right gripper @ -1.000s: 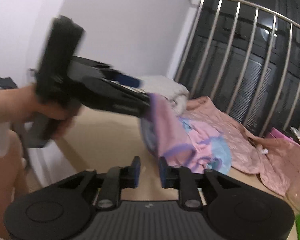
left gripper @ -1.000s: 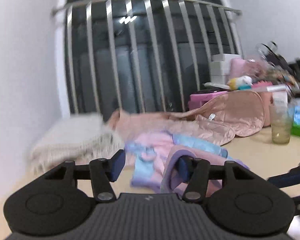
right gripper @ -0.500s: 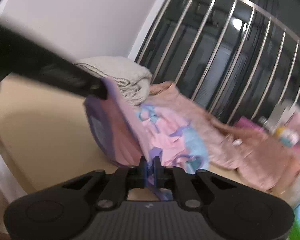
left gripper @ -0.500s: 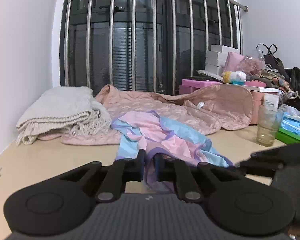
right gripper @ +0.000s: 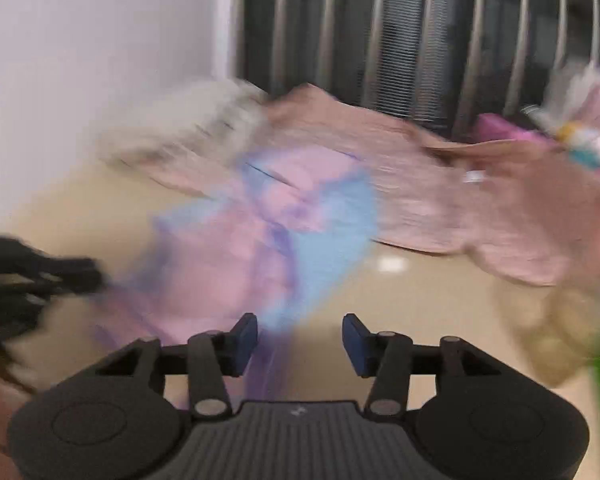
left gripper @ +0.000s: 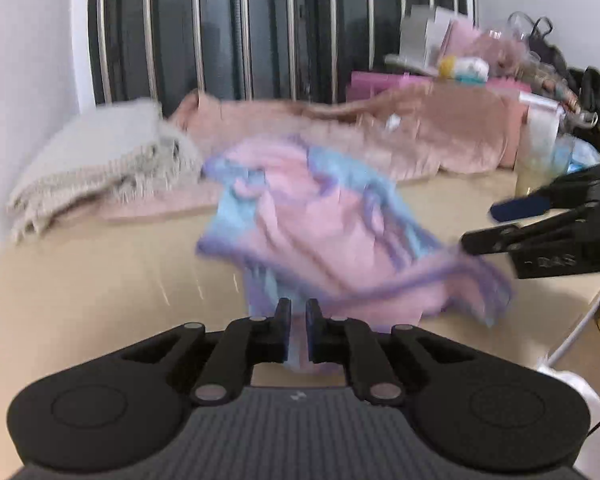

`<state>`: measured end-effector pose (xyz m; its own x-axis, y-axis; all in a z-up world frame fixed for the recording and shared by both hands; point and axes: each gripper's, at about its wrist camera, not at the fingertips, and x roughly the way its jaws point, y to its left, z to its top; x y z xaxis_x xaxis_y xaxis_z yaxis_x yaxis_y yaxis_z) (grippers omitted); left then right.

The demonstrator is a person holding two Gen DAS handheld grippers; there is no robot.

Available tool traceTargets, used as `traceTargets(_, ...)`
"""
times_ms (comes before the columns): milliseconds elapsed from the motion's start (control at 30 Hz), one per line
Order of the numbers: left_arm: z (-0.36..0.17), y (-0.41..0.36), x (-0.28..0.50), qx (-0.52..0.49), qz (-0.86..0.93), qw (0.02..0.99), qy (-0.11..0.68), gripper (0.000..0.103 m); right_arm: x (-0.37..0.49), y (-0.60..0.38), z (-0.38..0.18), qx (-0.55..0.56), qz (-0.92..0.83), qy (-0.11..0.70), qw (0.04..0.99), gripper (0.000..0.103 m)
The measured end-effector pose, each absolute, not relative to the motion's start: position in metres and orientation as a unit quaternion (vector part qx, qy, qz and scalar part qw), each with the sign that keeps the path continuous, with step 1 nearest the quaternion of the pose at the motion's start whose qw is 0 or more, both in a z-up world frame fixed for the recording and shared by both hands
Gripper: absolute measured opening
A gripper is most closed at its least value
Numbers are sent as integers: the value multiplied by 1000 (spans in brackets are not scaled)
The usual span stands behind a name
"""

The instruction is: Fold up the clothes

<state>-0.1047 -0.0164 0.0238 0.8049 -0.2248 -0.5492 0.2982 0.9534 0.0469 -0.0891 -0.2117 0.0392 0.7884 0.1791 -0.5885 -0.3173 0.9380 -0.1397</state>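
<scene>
Left gripper (left gripper: 296,320) pinched on the pink-and-blue garment (left gripper: 320,236) hem, likely anchoring it for a fold. Right gripper (right gripper: 299,338) opening, pads off the cloth, tilted down just beside the garment. Garment lies crumpled on the table (left gripper: 100,280), in front of the grey blanket (left gripper: 96,164).

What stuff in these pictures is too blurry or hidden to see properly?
- Pink and blue garment: smeared by motion in both wrist views, so its type and print are unreadable.
- Its edge inside the left claw: hidden by the pads.
- Clutter pile, left wrist view: blurred, items indistinct.
- Left claw in the right wrist view: a dark smear, cut by the edge.
</scene>
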Motion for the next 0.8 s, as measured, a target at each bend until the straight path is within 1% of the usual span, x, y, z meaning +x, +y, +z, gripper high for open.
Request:
traceTargets(33,21,-13,-106,60,-140,946,285,8,-101,-209,36,-128,144,283,940,47)
traceTargets(67,22,-8,-109,50,-143,946,286,10,-115,-207,36,-132,169,267,940,45)
traceTargets(100,24,-2,-112,37,-147,946,286,19,-128,-206,37,-133,196,251,939,45)
traceTargets(133,27,2,-114,26,-150,947,282,35,-137,-203,36,-139,213,244,936,45)
traceTargets(200,33,7,-119,20,-157,950,268,50,-147,-196,34,-156,228,245,929,43)
traceTargets(267,35,3,-120,43,-161,952,256,51,-140,-189,28,-156,221,266,925,41)
traceTargets(300,34,-1,-119,60,-161,952,255,51,-134,-187,25,-149,220,275,924,35)
traceTargets(333,32,-6,-117,80,-157,950,257,53,-128,-184,23,-140,219,290,921,26)
traceTargets(367,29,-10,-115,99,-153,949,258,57,-123,-182,22,-133,219,301,919,7)
traceTargets(400,27,-14,-114,119,-149,947,260,64,-123,-180,21,-131,216,300,920,3)
traceTargets(467,24,-17,-112,141,-145,943,265,65,-136,-179,27,-150,209,263,930,3)
traceTargets(633,31,-13,-105,119,-163,945,259,65,-193,-186,47,-232,233,106,939,3)
traceTargets(700,31,-20,-106,137,-172,943,251,65,-203,-189,50,-247,224,79,939,3)
traceTargets(800,28,-32,-113,168,-186,938,241,65,-212,-199,54,-233,216,69,946,3)
